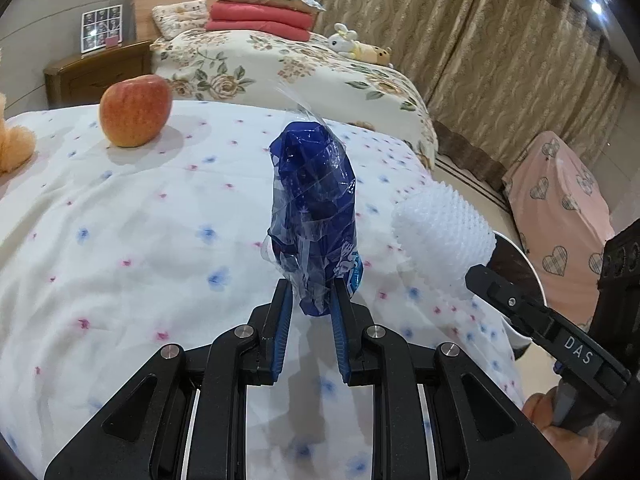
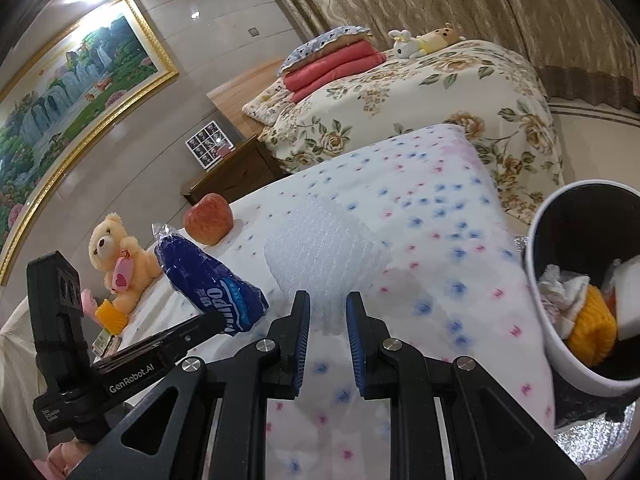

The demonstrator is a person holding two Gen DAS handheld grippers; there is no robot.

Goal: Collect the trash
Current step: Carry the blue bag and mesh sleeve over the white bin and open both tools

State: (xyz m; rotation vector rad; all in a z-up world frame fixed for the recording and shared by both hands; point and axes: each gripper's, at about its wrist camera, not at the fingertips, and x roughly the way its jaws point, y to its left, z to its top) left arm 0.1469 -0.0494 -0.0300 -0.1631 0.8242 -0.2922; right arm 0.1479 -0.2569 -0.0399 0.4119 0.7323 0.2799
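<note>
- Grippers first: our left gripper [image 1: 311, 294] has its blue pads closed to a narrow gap on the lower end of a crumpled blue plastic wrapper [image 1: 314, 208], which stands up from the jaws above the bedspread.
- Our right gripper [image 2: 328, 308] is nearly closed on a white foam fruit net [image 2: 324, 256]; its blue pads pinch the net's near edge, and the rest of the net sticks forward over the bedspread.
- We take the white bedspread [image 1: 140, 220], dotted with small blue and pink flowers, as our landmark; both grippers hang above its near part.
- Off the bedspread's right edge stands a white trash bin [image 2: 540, 280] with a dark inside, already holding crumpled paper, something yellow and a white block.
- On the bedspread's far left lies a red apple [image 1: 134, 110], well apart from both grippers, and beside it, nearer the left edge, sits a cream teddy bear [image 2: 116, 260] with a pink heart.
- Beyond the bedspread we see a wooden nightstand [image 1: 100, 70] carrying a sheet of small photos, then a second bed [image 1: 300, 68] with a floral cover, folded red blankets and soft toys.
- Behind that bed hang beige patterned curtains [image 1: 460, 20]; a gold-framed landscape painting [image 2: 72, 92] fills the wall to its left.
- Writing: "DAS" and "GenRobot.AI" on the gripper bodies; the white lettering on the wrapper is too bent for us to read.
</note>
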